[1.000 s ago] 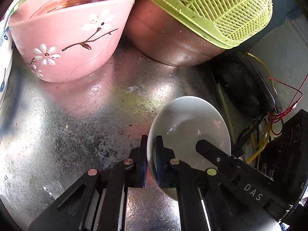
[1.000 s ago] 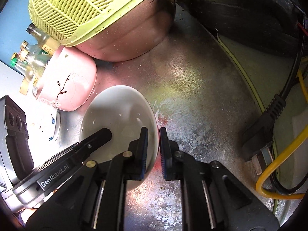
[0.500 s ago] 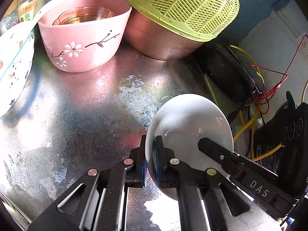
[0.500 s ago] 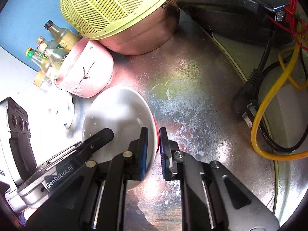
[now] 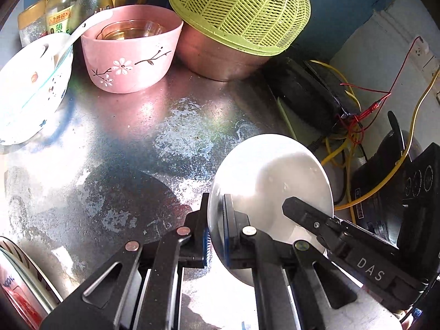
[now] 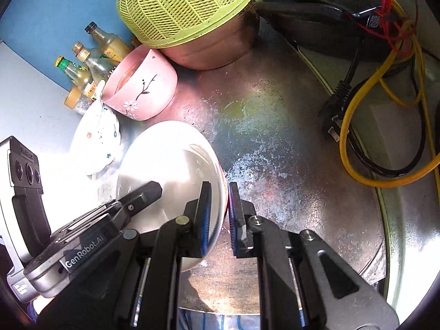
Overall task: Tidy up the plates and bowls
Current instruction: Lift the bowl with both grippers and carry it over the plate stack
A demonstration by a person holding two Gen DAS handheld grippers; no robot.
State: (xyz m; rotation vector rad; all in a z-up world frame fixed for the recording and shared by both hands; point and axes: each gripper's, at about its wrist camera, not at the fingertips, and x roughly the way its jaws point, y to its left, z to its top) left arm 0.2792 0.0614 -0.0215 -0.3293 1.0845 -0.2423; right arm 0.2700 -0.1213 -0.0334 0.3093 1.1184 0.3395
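While 2 grippers clamp 1 white bowl, 1 pink bowl

A home kitchen corner; a worn metal table carries a pink flowered bowl, a green colander upturned on a metal basin, and sauce bottles against a blue wall; loose yellow cables lie beside.

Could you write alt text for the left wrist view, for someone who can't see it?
Two black tools, left tool and right tool, pinch opposite rims of a white bowl above a worn metal tabletop. Behind stand a pink flowered bowl and a green basket inverted over a metal bowl.
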